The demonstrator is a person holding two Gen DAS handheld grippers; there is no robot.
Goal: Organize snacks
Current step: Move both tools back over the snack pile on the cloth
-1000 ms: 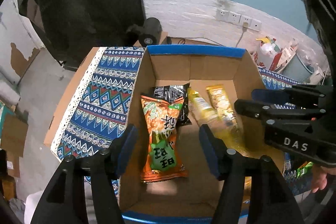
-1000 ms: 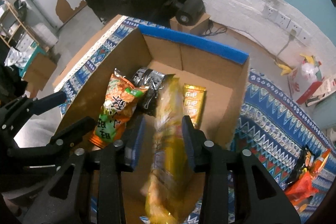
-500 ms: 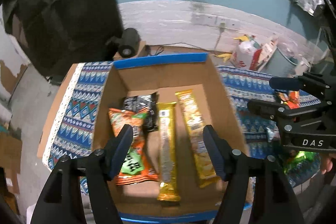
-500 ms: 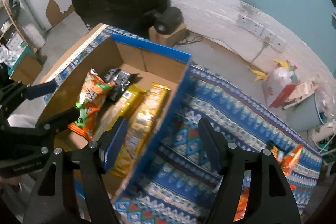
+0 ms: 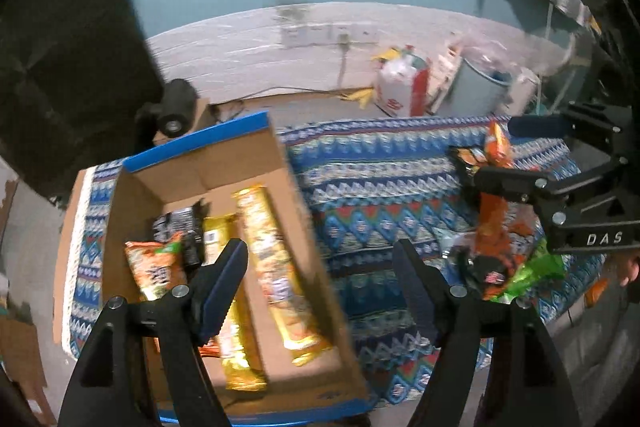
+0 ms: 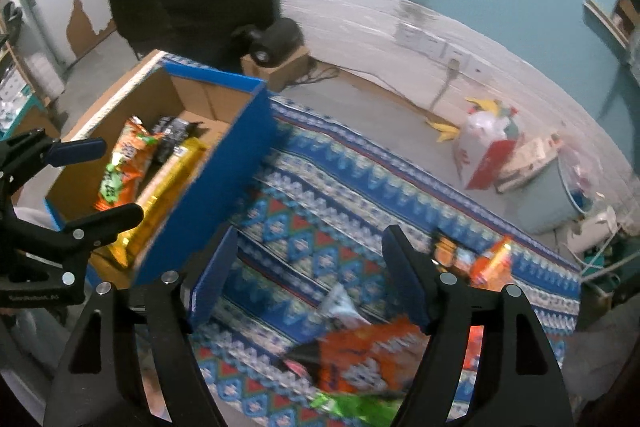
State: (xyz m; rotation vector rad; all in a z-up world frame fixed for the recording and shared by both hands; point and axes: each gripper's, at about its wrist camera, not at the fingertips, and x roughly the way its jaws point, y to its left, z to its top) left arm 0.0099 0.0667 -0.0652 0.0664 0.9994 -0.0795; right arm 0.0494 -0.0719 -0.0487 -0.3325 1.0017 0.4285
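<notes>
A cardboard box with blue edges (image 5: 280,163) (image 6: 224,183) sits on the patterned cloth. In it lie an orange-green bag (image 5: 154,273) (image 6: 124,163), a black packet (image 5: 180,231), a gold bar (image 5: 236,351) (image 6: 164,195) and a long yellow packet (image 5: 276,267). My left gripper (image 5: 320,287) is open and empty, over the box's right wall. My right gripper (image 6: 306,277) is open and empty, above the cloth, right of the box. A pile of loose snacks with an orange bag (image 6: 368,355) (image 5: 496,235) lies just below it.
The blue patterned cloth (image 5: 380,195) (image 6: 320,187) covers the table. Beyond its far edge stand a white and red bag (image 5: 400,91) (image 6: 484,151), a grey bucket (image 5: 480,91) and a black lamp on a small box (image 6: 276,43). More orange packets (image 6: 480,255) lie at the right.
My right gripper let go of the gold bar, which now lies in the box, and swung right over the loose snacks. My left gripper also turned right.
</notes>
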